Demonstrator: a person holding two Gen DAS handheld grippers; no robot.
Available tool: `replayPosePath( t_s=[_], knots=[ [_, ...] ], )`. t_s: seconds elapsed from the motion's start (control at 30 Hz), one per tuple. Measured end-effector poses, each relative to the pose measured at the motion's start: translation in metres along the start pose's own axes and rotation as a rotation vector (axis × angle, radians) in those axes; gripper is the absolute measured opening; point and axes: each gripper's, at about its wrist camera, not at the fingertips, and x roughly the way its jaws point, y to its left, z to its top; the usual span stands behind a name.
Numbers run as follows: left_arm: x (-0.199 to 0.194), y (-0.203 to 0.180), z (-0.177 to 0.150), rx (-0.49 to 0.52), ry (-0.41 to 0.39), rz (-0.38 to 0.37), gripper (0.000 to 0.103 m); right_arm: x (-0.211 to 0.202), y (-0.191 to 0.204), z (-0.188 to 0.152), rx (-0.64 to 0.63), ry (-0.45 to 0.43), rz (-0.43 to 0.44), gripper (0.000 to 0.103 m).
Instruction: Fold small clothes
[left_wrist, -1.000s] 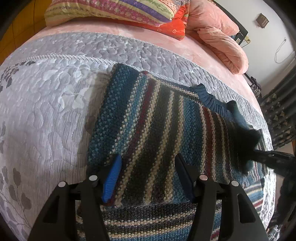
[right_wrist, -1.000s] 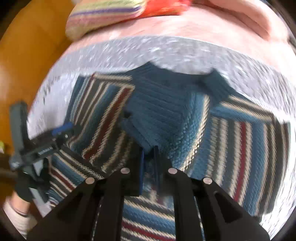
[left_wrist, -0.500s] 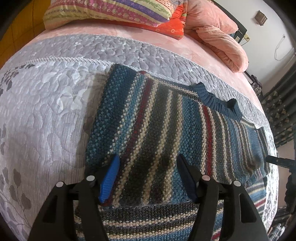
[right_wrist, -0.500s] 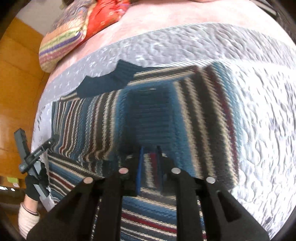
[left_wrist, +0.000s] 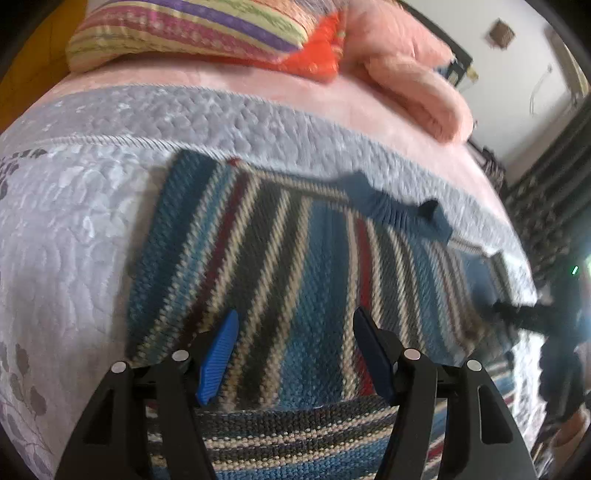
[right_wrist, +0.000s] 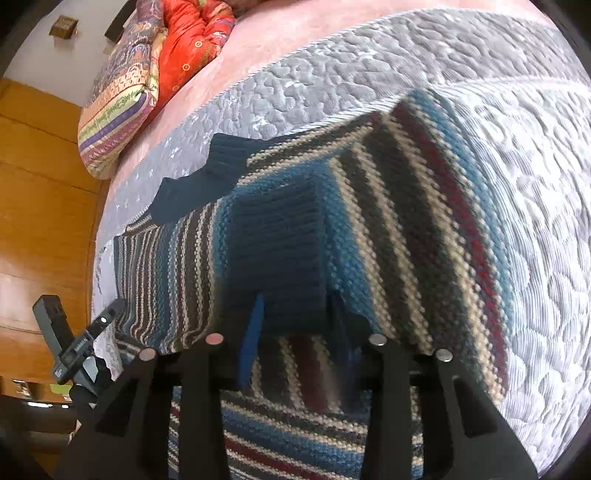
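Striped knitted sweater in blue, cream, dark grey and red (left_wrist: 280, 258) lies flat on the grey quilted bedspread (left_wrist: 74, 221), a sleeve with dark blue ribbed cuff (right_wrist: 273, 251) folded across its body. Left gripper (left_wrist: 291, 354): jaws spread wide, empty, just above the sweater's lower part. Right gripper (right_wrist: 295, 332): jaws parted, straddling the cuff edge; contact unclear through blur.
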Motion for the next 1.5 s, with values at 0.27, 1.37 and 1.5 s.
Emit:
replayPosePath(
  t_s=[0.27, 1.37, 1.5],
  knots=[
    [0.007, -0.005, -0.007, 0.052, 0.025, 0.04, 0.065, -0.035, 0.008, -0.003, -0.053, -0.066, 0.005, 0.006],
    [0.017, -0.023, -0.021, 0.089, 0.064, 0.055, 0.069, 0.015, 0.014, -0.034, -0.15, 0.068, -0.115, 0.015],
    [0.016, -0.023, -0.023, 0.087, 0.057, 0.055, 0.07, 0.012, 0.011, -0.035, -0.126, 0.06, -0.092, 0.015]
  ],
)
